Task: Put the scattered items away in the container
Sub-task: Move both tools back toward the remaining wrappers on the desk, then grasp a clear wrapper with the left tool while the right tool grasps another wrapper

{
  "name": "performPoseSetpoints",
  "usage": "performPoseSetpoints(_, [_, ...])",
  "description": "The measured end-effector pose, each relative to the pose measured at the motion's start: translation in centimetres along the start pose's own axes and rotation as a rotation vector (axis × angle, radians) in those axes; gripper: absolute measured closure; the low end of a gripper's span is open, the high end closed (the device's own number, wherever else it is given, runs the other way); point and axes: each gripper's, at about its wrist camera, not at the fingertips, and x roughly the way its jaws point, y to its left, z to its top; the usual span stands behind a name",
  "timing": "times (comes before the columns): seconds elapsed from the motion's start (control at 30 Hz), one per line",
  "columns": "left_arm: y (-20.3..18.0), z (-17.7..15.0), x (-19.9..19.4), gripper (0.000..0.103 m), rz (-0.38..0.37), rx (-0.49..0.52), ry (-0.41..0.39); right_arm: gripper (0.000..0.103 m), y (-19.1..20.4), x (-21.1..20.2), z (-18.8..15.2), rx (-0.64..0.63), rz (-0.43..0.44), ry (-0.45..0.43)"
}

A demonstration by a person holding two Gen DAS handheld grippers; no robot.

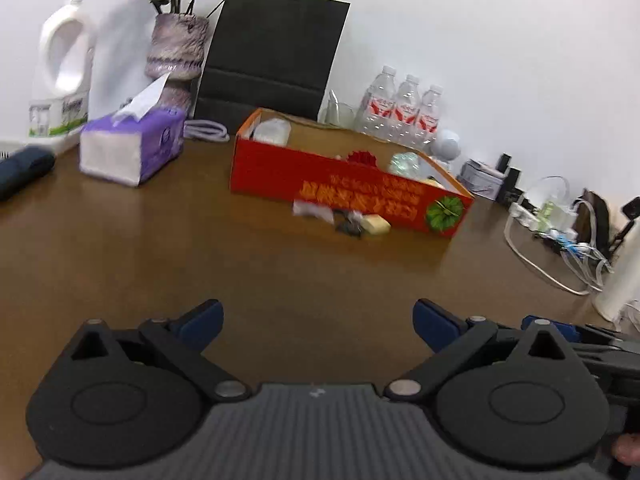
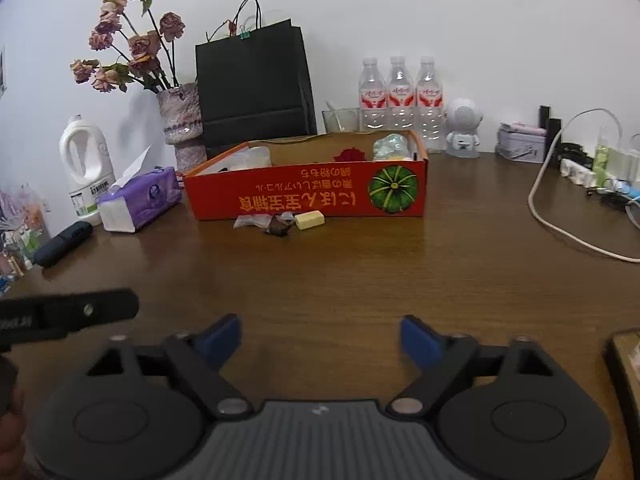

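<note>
- Two views to report, left wrist first: my left tongs [image 1: 316, 320] hang low over the brown bench [image 1: 160, 260] with the blue pads spread wide and nothing between them.
- Ahead and well apart from the tongs I see the red box [image 1: 348, 188], its long printed side facing me, open at the top, with a few items already inside, among them a red piece and a pale crumpled packet.
- Touching or just beside the foot of that box lie the scattered items: a clear wrapper [image 1: 314, 210], a dark piece [image 1: 350, 224] and a yellow block [image 1: 376, 224]; this view is blurred, so I cannot tell them more finely.
- To the left of the box stands a purple tissue pack [image 1: 132, 148]; behind it a white jug [image 1: 60, 76], a vase of dried flowers [image 1: 176, 46] and a black paper bag [image 1: 272, 52] stand against the wall.
- Right of the box I see three water bottles [image 1: 404, 112].
- Right wrist view: my right tongs [image 2: 320, 340] are also released, pads far apart and empty, low over the bench [image 2: 400, 272].
- From here the red box [image 2: 308, 192] sits square ahead, well apart, with a green pumpkin picture at its right end.
- In this view the clear wrapper [image 2: 250, 221], dark piece [image 2: 278, 227] and yellow block [image 2: 309, 219] lie in a close row on the bench just in front of the box's near wall, outside it.
- Part of the left rig, a black bar [image 2: 72, 314], shows at the left edge.
</note>
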Motion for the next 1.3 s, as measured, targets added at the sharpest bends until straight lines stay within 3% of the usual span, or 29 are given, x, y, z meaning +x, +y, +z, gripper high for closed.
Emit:
performPoseSetpoints(0.13, [-0.3,4.4,4.8,0.007,-0.008,0.071,-0.056,0.038,0.0,2.7,3.2,-0.031,0.027,-0.027])
performPoseSetpoints(0.27, [-0.8,7.5,11.6,0.015,-0.015,0.119,0.018,0.045,0.8,7.2,7.3,-0.088,0.095,-0.044])
performPoseSetpoints(0.33, [-0.9,8.1,14.2,0.027,-0.007,0.153,0.057,0.057,1.2,10.2,9.1,-0.110,0.133,-0.029])
performPoseSetpoints(0.47, [-0.1,8.3,16.7,0.041,0.009,0.130,0.093,0.070,0.8,15.3,11.3,-0.074,0.192,0.053])
performPoseSetpoints(0.57, [0.4,8.3,17.8,0.053,-0.005,0.107,0.122,0.072,0.5,17.4,11.6,-0.055,0.205,0.087])
performPoseSetpoints(0.67, [0.5,8.4,18.6,0.056,-0.012,0.106,0.133,0.078,0.2,18.9,11.5,-0.022,0.238,0.125])
performPoseSetpoints(0.8, [0.7,8.3,18.1,0.056,-0.039,0.115,0.137,0.080,0.4,19.2,11.5,-0.072,0.213,0.182])
performPoseSetpoints(0.87, [0.6,8.2,17.7,0.053,-0.042,0.116,0.127,0.073,0.7,18.9,11.6,-0.088,0.188,0.201])
performPoseSetpoints(1.07, [2.6,8.9,17.1,0.047,-0.013,0.105,0.142,0.069,2.0,20.2,11.5,-0.094,0.124,0.190])
performPoseSetpoints(1.17, [2.9,8.9,16.6,0.039,-0.050,0.124,0.133,0.082,3.3,20.2,10.9,-0.169,0.061,0.163])
performPoseSetpoints(1.2, [2.6,8.7,16.5,0.035,-0.060,0.139,0.127,0.082,3.4,20.0,10.6,-0.184,0.056,0.155])
performPoseSetpoints(1.3, [1.5,8.1,16.6,0.035,-0.083,0.169,0.116,0.083,2.8,19.0,10.5,-0.180,0.076,0.138])
